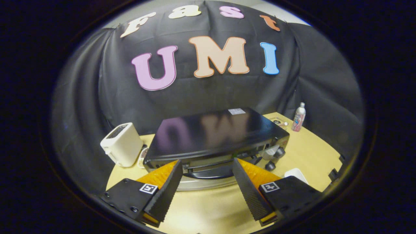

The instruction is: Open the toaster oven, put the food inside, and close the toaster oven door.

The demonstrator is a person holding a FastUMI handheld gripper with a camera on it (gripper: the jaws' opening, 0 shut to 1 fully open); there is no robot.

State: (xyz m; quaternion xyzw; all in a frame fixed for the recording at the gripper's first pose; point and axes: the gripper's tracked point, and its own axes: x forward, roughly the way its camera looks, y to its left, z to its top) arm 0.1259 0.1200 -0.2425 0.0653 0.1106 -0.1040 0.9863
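Note:
The black toaster oven [214, 133] stands on the wooden table [312, 152], and I look down on its glossy top from the front. Its dark door handle [208, 175] runs along the top of the door, just under the oven's front edge. My gripper [207, 162] is open, with the fingertips close to the oven's front and the handle lying in the gap between them. Neither finger presses on the handle. A white dish [296, 175] sits on the table beyond the right finger; what it holds is hidden.
A white pop-up toaster [122, 144] stands left of the oven. Two dark knobs [274, 159] stick out at the oven's right front corner. A spray bottle [299, 117] and a small clear container [279, 123] stand at the back right, in front of the black cloth wall.

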